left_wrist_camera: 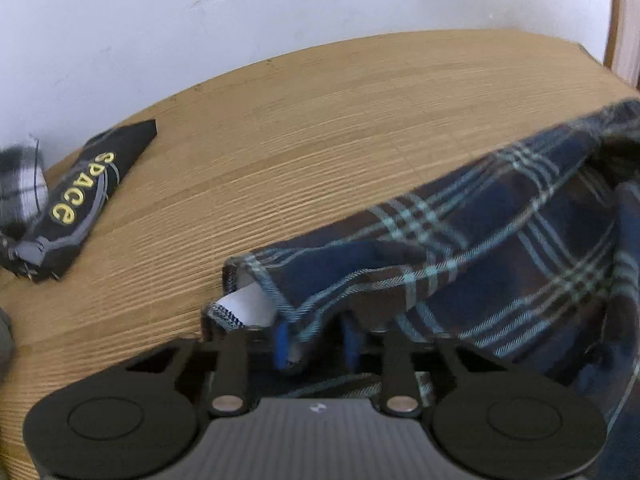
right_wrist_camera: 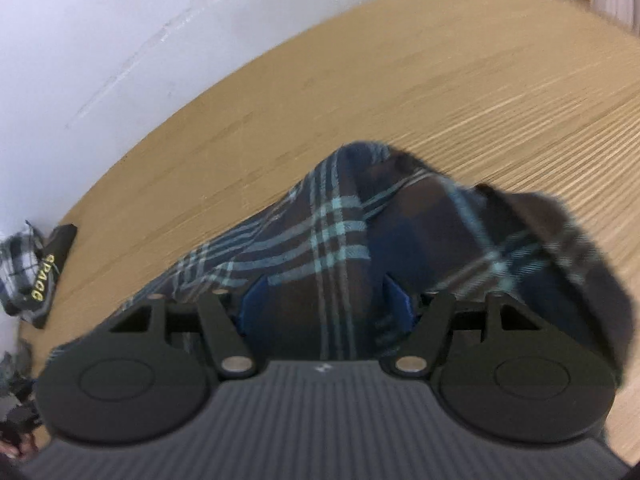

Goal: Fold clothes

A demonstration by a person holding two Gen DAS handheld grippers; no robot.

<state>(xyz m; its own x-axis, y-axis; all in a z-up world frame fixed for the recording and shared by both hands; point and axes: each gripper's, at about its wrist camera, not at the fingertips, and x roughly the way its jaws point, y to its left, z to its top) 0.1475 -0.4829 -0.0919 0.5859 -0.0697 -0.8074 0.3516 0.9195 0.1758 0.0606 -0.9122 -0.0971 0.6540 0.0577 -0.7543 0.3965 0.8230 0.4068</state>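
A dark blue and brown plaid garment (left_wrist_camera: 500,248) with light teal stripes hangs between my two grippers above the wooden table (left_wrist_camera: 320,120). My left gripper (left_wrist_camera: 316,340) is shut on its hemmed edge, where a white label (left_wrist_camera: 252,304) shows. In the right wrist view the same garment (right_wrist_camera: 340,232) drapes over my right gripper (right_wrist_camera: 324,304), whose blue fingers (right_wrist_camera: 256,308) stand fairly wide apart with bunched cloth between them. The fingertips are hidden under the fabric.
A folded black garment with yellow "SPACE" lettering (left_wrist_camera: 80,196) lies at the table's far left, also in the right wrist view (right_wrist_camera: 50,276). A black-and-white checked cloth (left_wrist_camera: 20,184) sits beside it. A white wall (left_wrist_camera: 280,8) runs behind the table.
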